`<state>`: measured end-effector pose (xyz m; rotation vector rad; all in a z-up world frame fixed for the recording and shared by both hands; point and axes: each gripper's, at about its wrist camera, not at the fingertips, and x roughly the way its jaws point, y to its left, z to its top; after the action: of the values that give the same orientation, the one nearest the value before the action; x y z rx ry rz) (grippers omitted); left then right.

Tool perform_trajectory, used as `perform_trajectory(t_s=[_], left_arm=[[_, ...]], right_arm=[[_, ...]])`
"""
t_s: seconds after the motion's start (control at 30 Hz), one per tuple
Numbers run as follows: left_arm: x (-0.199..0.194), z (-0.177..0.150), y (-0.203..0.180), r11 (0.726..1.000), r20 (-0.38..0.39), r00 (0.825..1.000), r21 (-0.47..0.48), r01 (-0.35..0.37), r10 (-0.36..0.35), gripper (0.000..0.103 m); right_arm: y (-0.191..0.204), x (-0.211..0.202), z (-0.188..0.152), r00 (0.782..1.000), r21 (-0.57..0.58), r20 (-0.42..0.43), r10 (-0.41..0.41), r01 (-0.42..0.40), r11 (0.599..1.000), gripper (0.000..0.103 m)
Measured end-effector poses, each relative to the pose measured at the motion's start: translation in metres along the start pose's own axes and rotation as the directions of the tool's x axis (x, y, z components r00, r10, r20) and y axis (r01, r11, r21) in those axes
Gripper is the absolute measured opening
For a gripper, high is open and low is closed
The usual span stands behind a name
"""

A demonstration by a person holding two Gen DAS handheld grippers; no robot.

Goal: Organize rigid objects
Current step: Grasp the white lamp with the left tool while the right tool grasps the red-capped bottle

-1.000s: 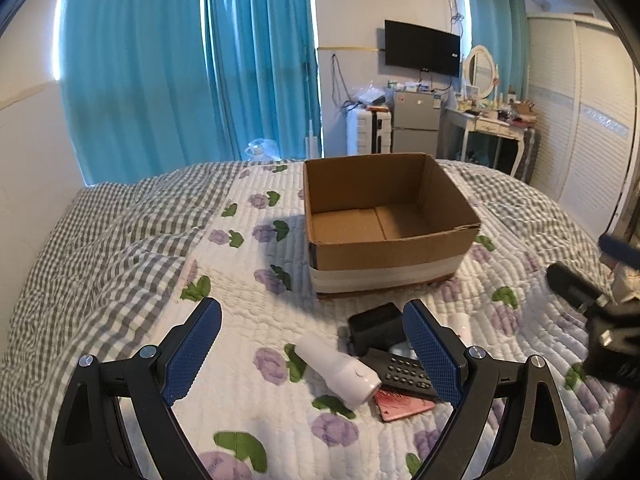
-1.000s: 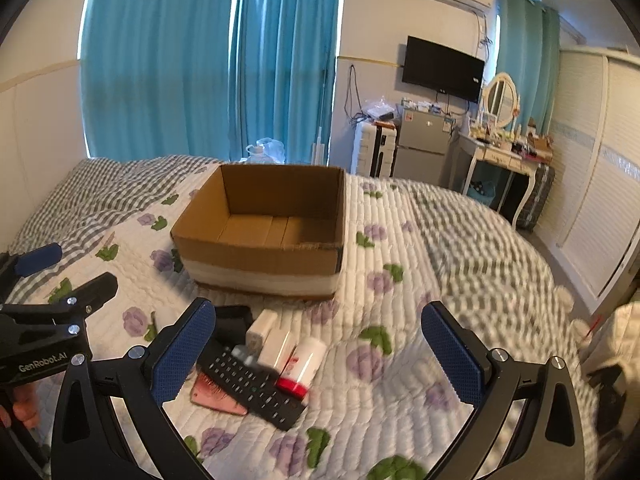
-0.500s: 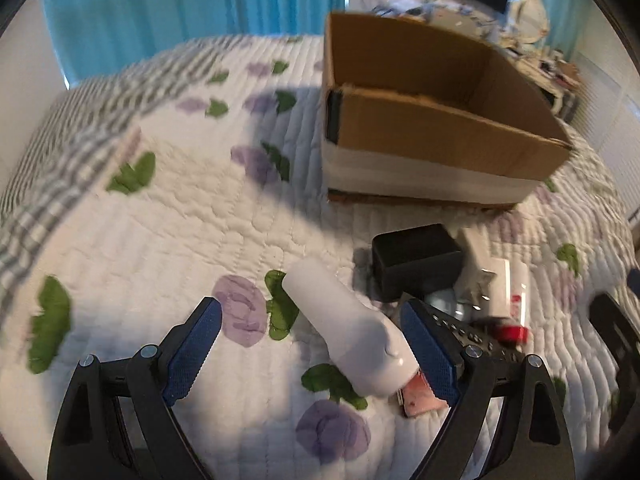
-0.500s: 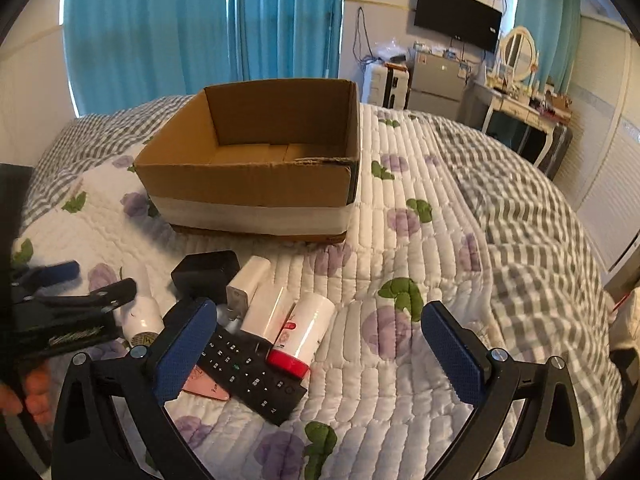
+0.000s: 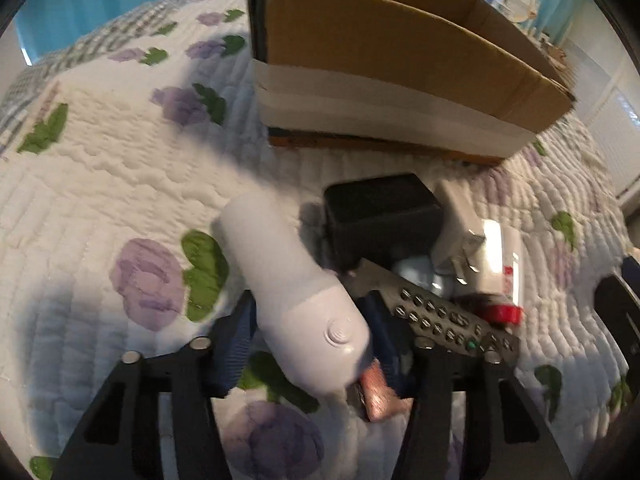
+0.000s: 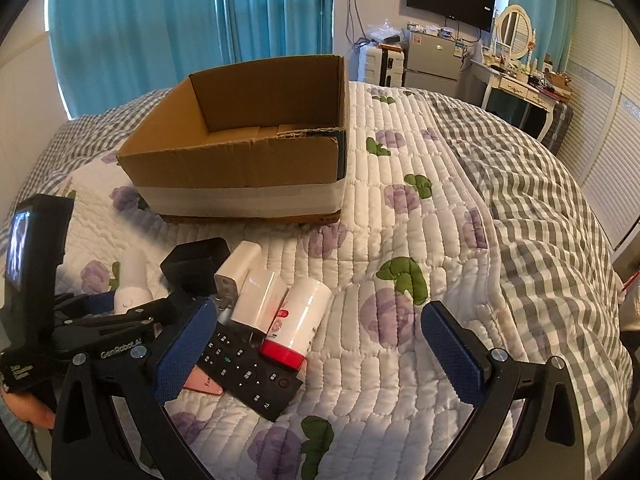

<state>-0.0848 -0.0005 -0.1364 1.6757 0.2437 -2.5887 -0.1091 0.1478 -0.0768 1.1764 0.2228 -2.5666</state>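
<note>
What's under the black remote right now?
A pink card pokes out from beneath the black remote, lying on the quilt. How far the card extends under it is hidden.

open quilt [image 6: 460,208] right, clutter pile [image 6: 256,320] left

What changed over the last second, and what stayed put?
The left tongs dropped from above the bed to the pile and closed around the white cylinder. The right tongs moved nearer and stayed open and empty. The cardboard box, remote and red-capped bottle stayed put.
</note>
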Motion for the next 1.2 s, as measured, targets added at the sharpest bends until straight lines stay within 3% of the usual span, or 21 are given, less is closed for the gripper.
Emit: perform_trajectory(t_s=[0.17, 0.27, 0.33, 0.43, 0.57, 0.63, 0.8, 0.93, 1.03, 1.1, 1.2], left_arm=[[-0.026, -0.011, 0.003, 1.000, 0.044, 0.999, 0.008, 0.014, -0.014, 0.052], [-0.046, -0.011, 0.004, 1.000, 0.103, 0.995, 0.028, -0.011, 0.008, 0.052], [-0.052, -0.009, 0.004, 0.999, 0.133, 0.991, 0.041, -0.029, 0.024, 0.052], [-0.043, 0.009, 0.008, 0.996, 0.152, 0.987, 0.061, -0.071, 0.061, 0.052], [-0.034, 0.012, 0.012, 0.996, 0.143, 0.989, 0.067, -0.052, 0.042, 0.052], [-0.029, 0.015, 0.008, 0.995, 0.143, 0.988, 0.075, -0.059, 0.048, 0.052], [-0.024, 0.016, 0.008, 0.996, 0.137, 0.990, 0.072, -0.053, 0.043, 0.052], [-0.024, 0.015, 0.008, 0.996, 0.134, 0.990, 0.067, -0.050, 0.041, 0.052], [-0.028, 0.014, 0.008, 0.996, 0.145, 0.989, 0.072, -0.047, 0.036, 0.052], [-0.029, 0.014, 0.007, 0.996, 0.149, 0.988, 0.075, -0.049, 0.037, 0.052], [-0.032, 0.012, 0.005, 0.996, 0.155, 0.988, 0.082, -0.043, 0.030, 0.052]], right_arm=[[0.004, 0.003, 0.002, 1.000, -0.021, -0.020, -0.020, 0.020, 1.000, 0.101], [0.001, 0.018, 0.004, 0.995, -0.013, -0.081, -0.066, 0.065, 0.998, 0.090], [-0.004, 0.032, 0.006, 0.989, 0.011, -0.139, -0.044, 0.046, 0.999, 0.084], [-0.005, 0.050, 0.005, 0.977, 0.026, -0.211, -0.011, 0.017, 1.000, 0.082], [0.006, 0.071, -0.002, 0.958, -0.022, -0.287, -0.012, 0.006, 1.000, 0.073], [0.012, 0.081, -0.006, 0.946, -0.064, -0.319, -0.050, 0.031, 0.997, 0.068], [0.018, 0.096, -0.007, 0.943, -0.111, -0.311, -0.117, 0.086, 0.990, 0.068], [0.019, 0.116, -0.014, 0.918, -0.149, -0.353, -0.180, 0.135, 0.980, 0.062], [0.025, 0.102, -0.012, 0.940, -0.157, -0.293, -0.173, 0.132, 0.979, 0.047], [0.026, 0.095, -0.011, 0.954, -0.141, -0.273, -0.125, 0.089, 0.986, 0.036], [0.028, 0.092, -0.014, 0.958, -0.150, -0.269, -0.101, 0.062, 0.987, 0.036]])
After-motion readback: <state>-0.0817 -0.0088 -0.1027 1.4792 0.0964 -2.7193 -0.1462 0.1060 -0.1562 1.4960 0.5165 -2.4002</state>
